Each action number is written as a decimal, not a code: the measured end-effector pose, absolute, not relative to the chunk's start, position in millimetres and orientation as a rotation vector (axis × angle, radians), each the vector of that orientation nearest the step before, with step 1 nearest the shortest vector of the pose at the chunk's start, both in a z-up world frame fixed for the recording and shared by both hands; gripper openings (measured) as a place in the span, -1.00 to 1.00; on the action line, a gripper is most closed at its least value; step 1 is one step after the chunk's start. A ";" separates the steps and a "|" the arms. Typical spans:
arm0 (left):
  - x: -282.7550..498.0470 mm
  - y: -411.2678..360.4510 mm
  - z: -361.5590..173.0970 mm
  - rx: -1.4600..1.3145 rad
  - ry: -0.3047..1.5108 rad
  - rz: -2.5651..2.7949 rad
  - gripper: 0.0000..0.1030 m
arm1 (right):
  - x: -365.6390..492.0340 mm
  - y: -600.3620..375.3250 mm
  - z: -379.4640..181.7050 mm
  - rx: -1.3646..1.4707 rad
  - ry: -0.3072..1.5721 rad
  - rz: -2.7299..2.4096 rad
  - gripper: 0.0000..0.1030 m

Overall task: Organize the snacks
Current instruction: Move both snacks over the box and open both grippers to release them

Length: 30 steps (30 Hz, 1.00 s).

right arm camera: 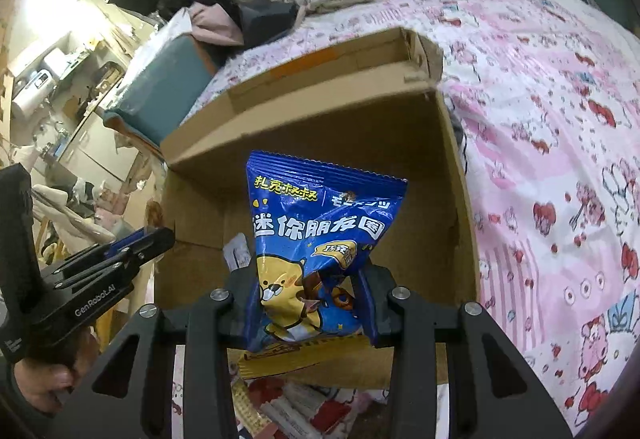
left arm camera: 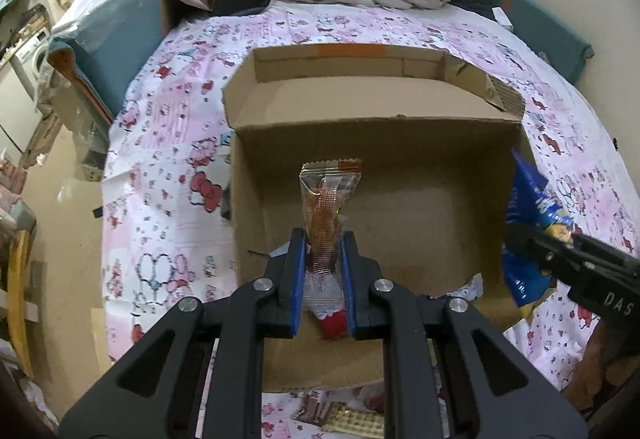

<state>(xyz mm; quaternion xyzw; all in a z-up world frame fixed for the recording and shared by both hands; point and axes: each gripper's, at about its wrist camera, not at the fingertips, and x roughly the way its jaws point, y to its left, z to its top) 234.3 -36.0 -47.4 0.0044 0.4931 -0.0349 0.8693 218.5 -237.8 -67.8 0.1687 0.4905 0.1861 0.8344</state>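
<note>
Bed [left arm camera: 168, 167] with patterned sheet, carrying an open cardboard box [left arm camera: 400, 111].
Left gripper [left arm camera: 323, 239]: jaws closed on a clear snack packet [left arm camera: 329, 199], held above the box floor. Right gripper [right arm camera: 308, 271]: jaws clamped on a blue snack bag [right arm camera: 320, 235], over the box.

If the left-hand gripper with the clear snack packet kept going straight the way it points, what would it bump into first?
Probably the bare floor of the cardboard box: the left gripper, shut on the clear snack packet, points down into it. Depth is hard to judge.

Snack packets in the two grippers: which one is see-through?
The clear packet in the left gripper, orange snack visible inside; the right gripper holds an opaque blue bag.
</note>
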 end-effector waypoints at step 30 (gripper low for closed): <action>228.5 -53.2 -49.6 0.035 0.992 -0.125 0.22 | 223.5 -240.7 -69.3 0.430 1.012 0.372 0.44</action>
